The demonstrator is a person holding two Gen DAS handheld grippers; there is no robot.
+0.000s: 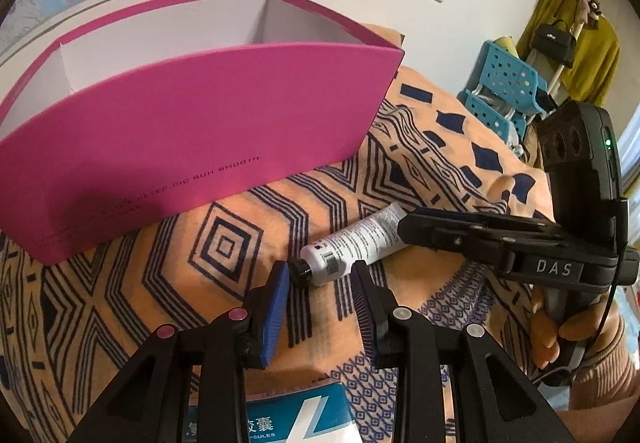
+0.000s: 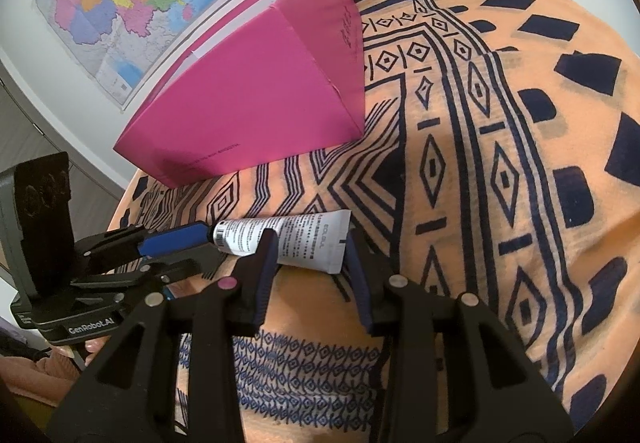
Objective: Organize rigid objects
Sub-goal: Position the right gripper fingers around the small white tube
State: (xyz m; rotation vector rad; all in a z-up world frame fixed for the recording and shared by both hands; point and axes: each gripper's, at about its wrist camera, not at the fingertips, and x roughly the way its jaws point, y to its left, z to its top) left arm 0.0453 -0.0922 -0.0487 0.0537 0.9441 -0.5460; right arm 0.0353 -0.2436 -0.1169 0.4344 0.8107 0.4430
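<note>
**Two grippers meet at a white tube**

A white tube point(image 1: 356, 239) with a black cap point(image 1: 301, 270) lies flat on an orange cloth point(image 1: 256, 211) with dark blue patterns. The cloth covers the surface. Just behind the tube stands a big pink box point(image 1: 192, 131). The box is open on top and white inside.

The left gripper point(image 1: 320, 307) is at the cap end of the tube. Its blue fingers point(image 1: 276, 311) sit on either side of the cap end with a small gap. I cannot tell if they squeeze the tube.

The right gripper point(image 2: 310, 273) is at the flat end of the tube. Its fingers point(image 2: 266, 275) are a bit apart, one on each side of the tube. I cannot tell if they press on it.

A blue and white packet point(image 1: 296, 419) lies near the left gripper, at the bottom. A map point(image 2: 120, 3) hangs on the far wall.
</note>
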